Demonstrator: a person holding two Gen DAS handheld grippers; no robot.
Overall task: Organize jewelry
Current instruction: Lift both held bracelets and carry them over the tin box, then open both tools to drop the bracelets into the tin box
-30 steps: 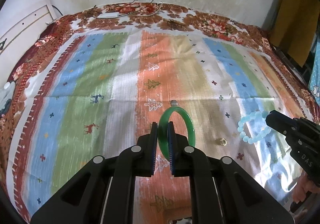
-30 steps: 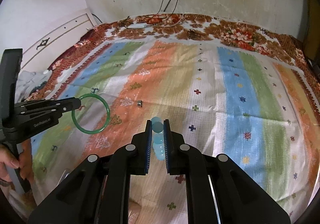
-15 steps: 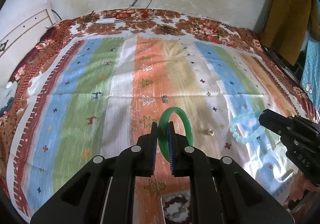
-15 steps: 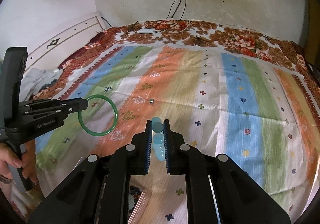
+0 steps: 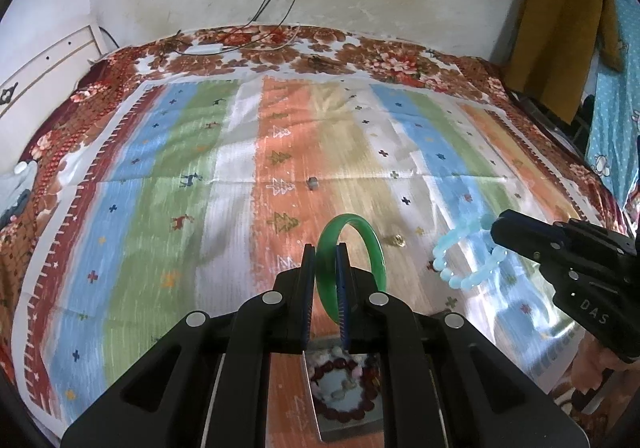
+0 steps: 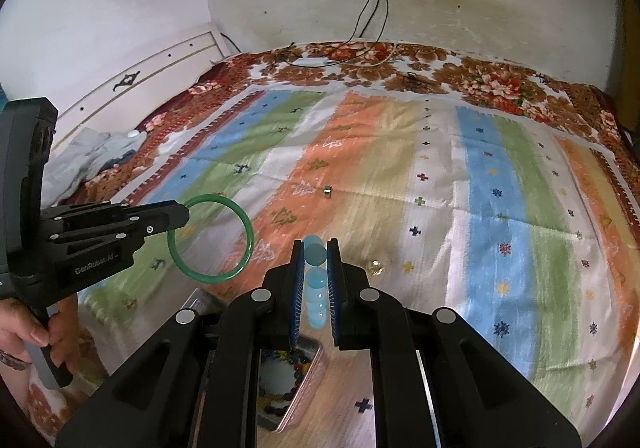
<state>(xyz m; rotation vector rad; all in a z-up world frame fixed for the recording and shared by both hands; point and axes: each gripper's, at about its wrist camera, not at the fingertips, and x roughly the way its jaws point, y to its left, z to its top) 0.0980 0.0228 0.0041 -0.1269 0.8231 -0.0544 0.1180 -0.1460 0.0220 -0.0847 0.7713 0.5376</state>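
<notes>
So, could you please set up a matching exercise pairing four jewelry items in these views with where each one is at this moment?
Items:
1. green bangle
2. light blue bead bracelet
3. dark red bead bracelet
4. small gold piece

Places:
A. in the metal tray
B. lying loose on the striped cloth
C. in the left gripper
D. in the right gripper

Pairs: 1-C, 2-D, 3-A, 4-B

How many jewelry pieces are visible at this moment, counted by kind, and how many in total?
Solid bangles: 1, the green jade-like bangle held in the left gripper.
Beaded bracelets: 2, the pale blue beaded bracelet in the right gripper and a dark red beaded bracelet in the metal tray.
Small loose pieces on the striped cloth: 2, a silver one and a gold one.
Total: 5
</notes>
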